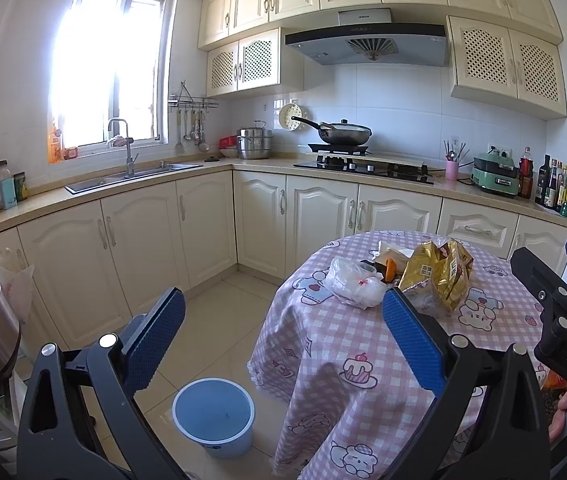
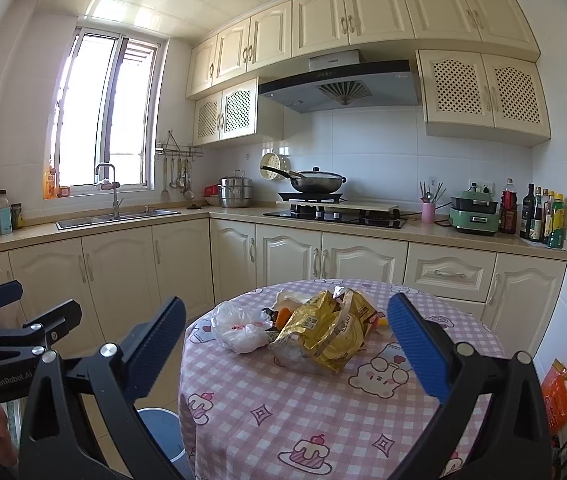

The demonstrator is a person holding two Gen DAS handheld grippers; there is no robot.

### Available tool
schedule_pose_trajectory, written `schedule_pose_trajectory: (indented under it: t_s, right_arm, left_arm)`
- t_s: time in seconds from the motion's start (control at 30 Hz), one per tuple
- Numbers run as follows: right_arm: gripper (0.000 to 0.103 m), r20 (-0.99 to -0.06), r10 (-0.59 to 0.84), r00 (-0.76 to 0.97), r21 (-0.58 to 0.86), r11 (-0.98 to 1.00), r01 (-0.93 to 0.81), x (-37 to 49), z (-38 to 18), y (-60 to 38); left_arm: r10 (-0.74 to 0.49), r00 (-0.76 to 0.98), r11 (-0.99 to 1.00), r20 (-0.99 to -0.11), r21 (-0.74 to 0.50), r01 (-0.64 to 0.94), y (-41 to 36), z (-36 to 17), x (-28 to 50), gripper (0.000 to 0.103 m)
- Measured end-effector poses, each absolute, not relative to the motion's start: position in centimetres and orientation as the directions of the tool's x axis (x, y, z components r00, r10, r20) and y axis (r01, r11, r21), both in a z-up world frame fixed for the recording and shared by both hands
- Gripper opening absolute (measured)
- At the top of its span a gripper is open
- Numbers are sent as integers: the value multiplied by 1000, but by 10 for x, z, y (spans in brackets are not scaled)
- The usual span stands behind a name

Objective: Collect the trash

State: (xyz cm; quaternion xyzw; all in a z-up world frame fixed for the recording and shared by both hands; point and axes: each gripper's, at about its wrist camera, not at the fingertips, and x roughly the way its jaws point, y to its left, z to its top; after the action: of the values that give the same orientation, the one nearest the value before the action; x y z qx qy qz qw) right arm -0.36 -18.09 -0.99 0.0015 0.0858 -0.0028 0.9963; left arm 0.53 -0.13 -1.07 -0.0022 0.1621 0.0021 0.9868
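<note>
Left wrist view, left to right: blue bin on floor tiles, just beside the round table, mouth up and looks empty. Likely parked there so trash can drop straight off the table edge. Left gripper spread wide, nothing between the blue pads, hanging over the gap between bin and table. Looks staged for a first grab, not yet committed to any item.

Trash pile on the far half of the pink check cloth, all pieces touching or overlapping. Leftmost: crumpled clear plastic bag, white with red print, knotted soft lump. Should squash under the pads; may snag its neighbours. Behind it a small orange piece and white paper, partly hidden, exact type unclear. Rightmost and biggest: gold foil snack bag, torn open, creased, slumped on its side. Stiff crinkly film, so a pinch on a folded edge seems safest.

Right wrist view: left gripper's body at far left edge, bin rim low left, half hidden by table. Right gripper also splayed fully, empty, aimed square at the pile. Plastic bag left, gold foil snack bag centred between the pads but well ahead of them. Probable first target for the right side.
</note>
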Motion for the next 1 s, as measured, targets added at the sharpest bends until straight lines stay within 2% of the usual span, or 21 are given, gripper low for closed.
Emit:
schedule_pose_trajectory:
  t_s: [1.0]
  right_arm:
    - [99,-177,-3,984,-1,1000,3,-2,-3,-180]
  left_arm:
    - [4,946,1000,-325,0,-5,-1,-10,6,96]
